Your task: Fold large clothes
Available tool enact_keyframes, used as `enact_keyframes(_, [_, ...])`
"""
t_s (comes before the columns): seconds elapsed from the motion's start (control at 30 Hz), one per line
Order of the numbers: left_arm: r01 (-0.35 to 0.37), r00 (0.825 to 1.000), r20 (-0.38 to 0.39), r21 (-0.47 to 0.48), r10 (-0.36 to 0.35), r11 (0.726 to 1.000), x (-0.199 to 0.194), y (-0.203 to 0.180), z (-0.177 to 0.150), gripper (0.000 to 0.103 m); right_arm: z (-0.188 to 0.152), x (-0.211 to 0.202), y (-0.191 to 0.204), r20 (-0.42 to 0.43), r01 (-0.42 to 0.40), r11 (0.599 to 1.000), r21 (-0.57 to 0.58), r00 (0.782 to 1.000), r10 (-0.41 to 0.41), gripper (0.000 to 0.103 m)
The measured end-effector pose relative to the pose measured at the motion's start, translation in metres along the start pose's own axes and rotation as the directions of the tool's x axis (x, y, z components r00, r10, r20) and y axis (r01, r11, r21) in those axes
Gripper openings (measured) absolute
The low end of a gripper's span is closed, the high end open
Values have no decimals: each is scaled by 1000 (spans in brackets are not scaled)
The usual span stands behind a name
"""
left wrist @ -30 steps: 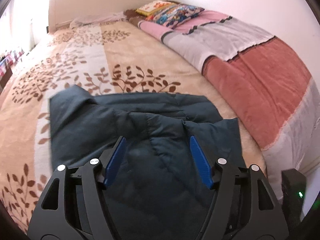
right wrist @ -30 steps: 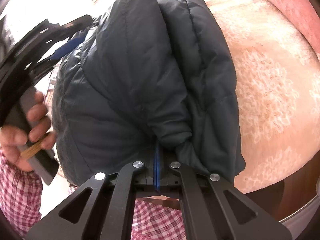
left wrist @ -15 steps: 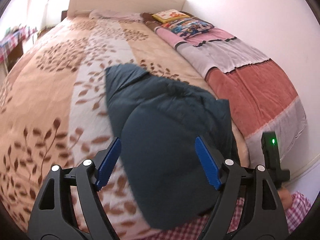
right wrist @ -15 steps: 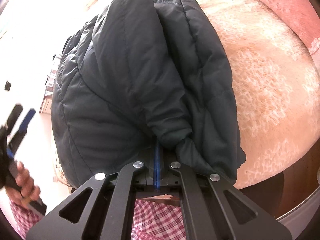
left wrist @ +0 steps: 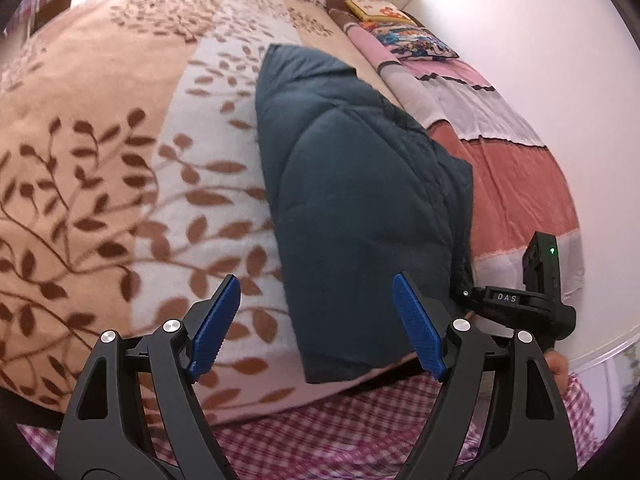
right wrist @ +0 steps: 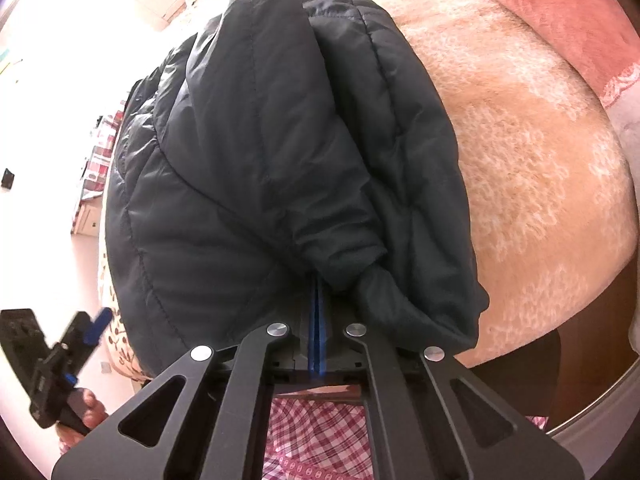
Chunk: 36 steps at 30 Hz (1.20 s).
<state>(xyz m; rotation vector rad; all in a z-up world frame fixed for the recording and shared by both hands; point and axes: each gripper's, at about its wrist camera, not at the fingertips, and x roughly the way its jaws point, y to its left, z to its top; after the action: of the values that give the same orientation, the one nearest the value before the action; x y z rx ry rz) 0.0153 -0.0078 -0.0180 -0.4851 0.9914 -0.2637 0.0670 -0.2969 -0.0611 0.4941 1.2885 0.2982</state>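
Observation:
A dark blue quilted jacket (left wrist: 360, 184) lies folded lengthwise on the leaf-patterned bed cover (left wrist: 120, 128), its near end at the bed's front edge. My left gripper (left wrist: 316, 280) hovers open and wide over the jacket's near left edge, with nothing pressed between its blue pads (left wrist: 214, 324). In the right wrist view the jacket (right wrist: 240, 160) bunches at my right gripper (right wrist: 318, 284). Its pads are all but together, just starting to part, and still pinch the gathered hem. That right gripper (left wrist: 466, 293) shows at the jacket's right corner, and the left gripper (right wrist: 94, 322) shows at lower left.
A pink, grey and red striped blanket (left wrist: 500, 152) covers the bed's right side along the white wall (left wrist: 560, 60). Colourful pillows (left wrist: 412, 36) lie at the headboard end. A person's checked garment (left wrist: 340, 424) is at the bed's near edge. Furniture (left wrist: 48, 4) stands far left.
My left gripper has swung left off the jacket and rolled, its jaws a little wider. The jacket now lies right of centre in its view. The right gripper kept still, holding the hem.

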Motion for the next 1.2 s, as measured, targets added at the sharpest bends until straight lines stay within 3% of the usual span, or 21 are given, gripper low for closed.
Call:
enact_keyframes(0.07, [12,1000,-16,8,-12,1000,5,-3,-2,78,-3,-7,-3,11,-46,999,12,999,46,15])
enact_keyframes(0.13, [23,999,-28,19,-23,1000,9,-7,-5,78,-6,-14,-4,17,-97,995,16,995,97,40])
enact_keyframes(0.2, [33,999,-38,20,-32,999,13,-9,-5,78,-10,-22,-2,33,-99,995,-1,995,99,52])
enact_keyframes(0.4, [35,998,-55,26,-34,999,21,-16,-2,78,-17,-52,-1,105,-79,996,-51,991,84,55])
enact_keyframes(0.57, [36,997,-70,19,-34,999,25,-17,0,78,-8,-74,-21,180,-55,998,-25,982,59,65])
enact_keyframes(0.83, [35,997,-74,9,-34,999,31,-22,10,82,15,-69,-33,178,-63,997,46,983,54,75])
enact_keyframes(1.2, [-8,998,-67,27,9,1000,43,-30,20,84,34,-59,-25,169,-89,996,-4,982,88,83])
